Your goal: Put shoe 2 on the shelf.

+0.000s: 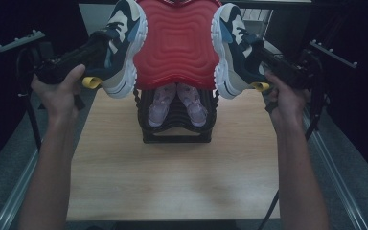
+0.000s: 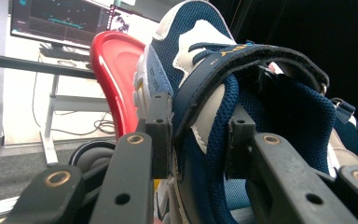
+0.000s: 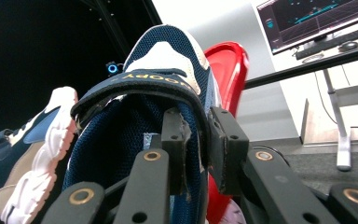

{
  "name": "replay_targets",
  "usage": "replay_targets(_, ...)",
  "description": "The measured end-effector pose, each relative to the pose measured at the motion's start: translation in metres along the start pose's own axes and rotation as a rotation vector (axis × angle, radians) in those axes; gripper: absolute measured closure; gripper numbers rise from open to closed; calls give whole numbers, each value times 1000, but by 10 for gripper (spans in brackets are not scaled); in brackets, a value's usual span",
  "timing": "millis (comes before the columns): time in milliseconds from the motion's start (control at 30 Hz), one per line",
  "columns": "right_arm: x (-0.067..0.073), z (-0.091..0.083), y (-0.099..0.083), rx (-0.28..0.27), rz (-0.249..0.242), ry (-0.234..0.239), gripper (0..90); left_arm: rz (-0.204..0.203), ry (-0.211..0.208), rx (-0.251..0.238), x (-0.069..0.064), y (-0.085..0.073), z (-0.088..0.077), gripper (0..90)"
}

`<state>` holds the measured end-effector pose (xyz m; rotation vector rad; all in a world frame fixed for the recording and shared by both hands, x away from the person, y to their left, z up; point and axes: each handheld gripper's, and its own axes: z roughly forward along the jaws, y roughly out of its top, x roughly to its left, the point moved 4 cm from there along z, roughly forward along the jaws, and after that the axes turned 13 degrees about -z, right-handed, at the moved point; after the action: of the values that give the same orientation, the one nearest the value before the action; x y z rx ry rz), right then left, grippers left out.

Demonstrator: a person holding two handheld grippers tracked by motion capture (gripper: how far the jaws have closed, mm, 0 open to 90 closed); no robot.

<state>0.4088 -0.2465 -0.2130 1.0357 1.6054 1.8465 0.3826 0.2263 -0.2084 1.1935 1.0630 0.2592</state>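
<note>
High at the frame's upper corners, left gripper (image 1: 95, 52) and right gripper (image 1: 263, 60) each pinch a navy-and-white mesh sneaker (image 1: 120, 45) (image 1: 234, 48) by its collar, which could slip free if tilted.

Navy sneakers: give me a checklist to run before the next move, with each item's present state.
1. Left tool clamped on left sneaker: ok.
2. Right tool clamped on right sneaker: ok.
3. Both sneakers lifted off the table: ok.
4. Red rack lid raised: ok.
5. Front shelf free: not ok, pink shoes sit there.
6. Room on another shelf: cannot tell.
</note>
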Motion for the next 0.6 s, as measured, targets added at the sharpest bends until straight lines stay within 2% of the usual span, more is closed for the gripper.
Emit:
replay_targets(433,21,35,16,24,-20,23,768,9,9,6,-12,13,28,691)
replay_targets(600,25,51,19,38,-23,19,767,22,12,9,-15,20,38,691)
